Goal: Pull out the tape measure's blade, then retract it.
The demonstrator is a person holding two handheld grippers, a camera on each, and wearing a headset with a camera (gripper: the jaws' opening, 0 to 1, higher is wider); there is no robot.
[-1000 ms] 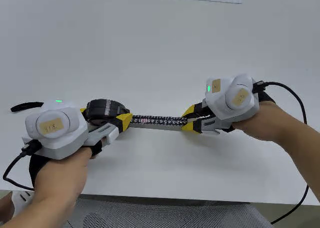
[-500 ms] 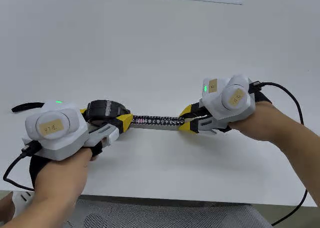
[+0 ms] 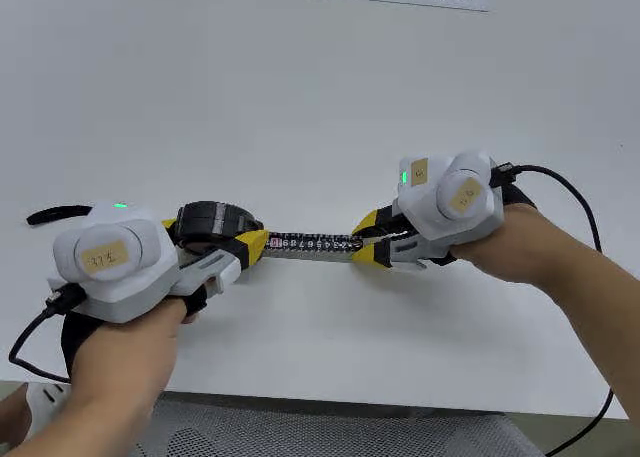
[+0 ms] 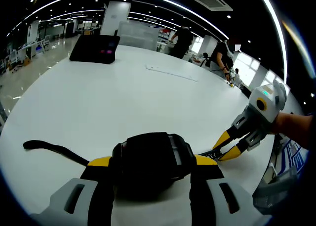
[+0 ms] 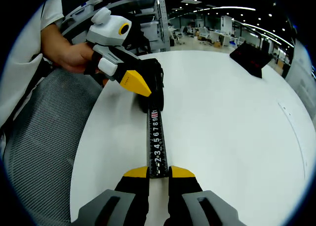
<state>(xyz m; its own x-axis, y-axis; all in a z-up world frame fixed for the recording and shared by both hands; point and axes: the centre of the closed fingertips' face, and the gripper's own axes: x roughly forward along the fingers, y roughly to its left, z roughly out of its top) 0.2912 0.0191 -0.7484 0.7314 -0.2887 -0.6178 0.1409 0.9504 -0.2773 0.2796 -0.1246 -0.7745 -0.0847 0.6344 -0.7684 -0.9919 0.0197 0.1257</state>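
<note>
The left gripper [image 3: 215, 233] has its jaws closed around the black tape measure case [image 4: 150, 159], which sits squarely between them on the white workbench [image 3: 300, 97]; its wrist strap [image 4: 49, 149] trails off to one side of those jaws. The right gripper [image 5: 158, 174] pinches the end of the blade [image 5: 155, 142] between narrow jaws, and the short drawn-out run stretches straight ahead of them to the case mouth. The main risk looks to be the thin blade end slipping from the right jaws under spring tension, so it snaps back unchecked and jolts the case. A sideways drift of the right jaws could kink or twist the blade, and a loose left grip would let the round case rotate or slide out
</note>
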